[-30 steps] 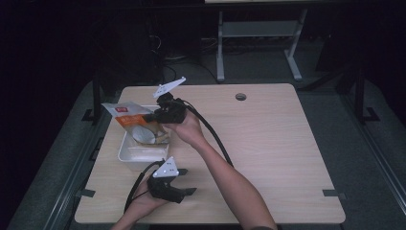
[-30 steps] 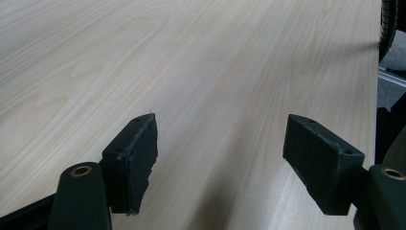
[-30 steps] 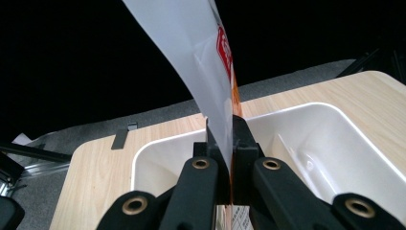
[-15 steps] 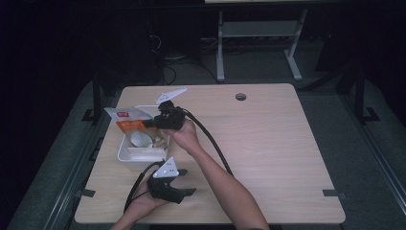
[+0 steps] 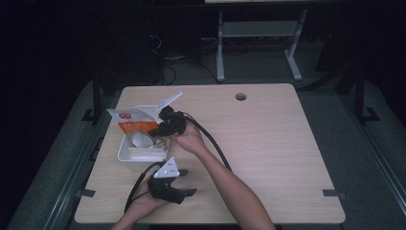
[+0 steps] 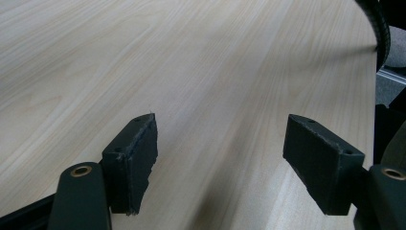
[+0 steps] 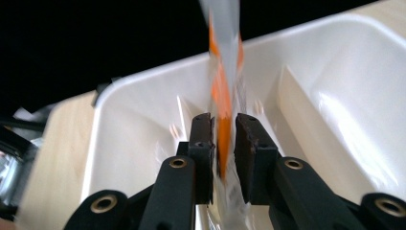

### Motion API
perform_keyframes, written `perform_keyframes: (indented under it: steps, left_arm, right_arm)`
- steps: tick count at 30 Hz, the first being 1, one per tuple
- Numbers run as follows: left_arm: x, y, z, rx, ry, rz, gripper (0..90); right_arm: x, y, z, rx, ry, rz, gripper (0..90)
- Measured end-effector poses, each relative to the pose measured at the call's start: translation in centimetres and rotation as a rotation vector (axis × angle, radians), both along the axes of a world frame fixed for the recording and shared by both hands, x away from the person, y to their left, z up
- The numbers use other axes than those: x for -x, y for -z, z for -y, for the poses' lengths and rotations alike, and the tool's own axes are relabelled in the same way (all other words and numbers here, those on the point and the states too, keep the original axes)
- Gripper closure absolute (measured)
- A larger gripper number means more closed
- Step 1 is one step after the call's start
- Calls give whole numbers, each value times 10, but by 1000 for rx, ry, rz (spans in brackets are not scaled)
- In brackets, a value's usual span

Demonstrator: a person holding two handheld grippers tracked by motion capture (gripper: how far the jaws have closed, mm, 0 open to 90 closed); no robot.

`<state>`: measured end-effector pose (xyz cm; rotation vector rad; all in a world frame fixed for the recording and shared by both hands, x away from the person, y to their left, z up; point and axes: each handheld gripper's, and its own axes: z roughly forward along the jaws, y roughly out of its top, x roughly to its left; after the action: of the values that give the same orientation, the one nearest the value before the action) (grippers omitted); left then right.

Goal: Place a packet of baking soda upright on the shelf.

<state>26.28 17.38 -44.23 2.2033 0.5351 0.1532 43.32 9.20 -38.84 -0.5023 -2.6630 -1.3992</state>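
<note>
An orange and white packet (image 5: 130, 122) stands tilted over the far left corner of a white bin (image 5: 125, 154). My right gripper (image 5: 160, 132) points into the bin from its right side. In the right gripper view the packet (image 7: 223, 91) runs edge-on between the jaws of that gripper (image 7: 223, 139). The jaws have just been opening: a thin gap shows on each side of the packet, so the pads no longer press on it. My left gripper (image 5: 189, 183) rests on the table near the front edge, open, with bare wood between its pads (image 6: 136, 158).
The bin (image 7: 143, 120) also holds a white rounded object (image 5: 140, 139) and flat white pieces. The wooden table (image 5: 268, 143) stretches to the right, with a cable hole (image 5: 241, 97) at the back. Black cables trail from both grippers across the table.
My right hand has come down with the packet, lowering it towards the bin. The left hand and its gripper have stayed in place.
</note>
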Motion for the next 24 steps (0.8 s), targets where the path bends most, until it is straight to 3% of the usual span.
perform_keyframes:
  steps: [6,13,24]
  left_arm:
    - [-1,0,-1,-1,-1,1,272]
    - [-2,-1,-2,7,-9,-1,273]
    - [-2,0,2,0,3,-2,273]
  right_arm:
    - [2,10,2,22,-7,7,883]
    - [2,15,4,42,-3,-3,892]
    - [6,29,8,75,14,18,898]
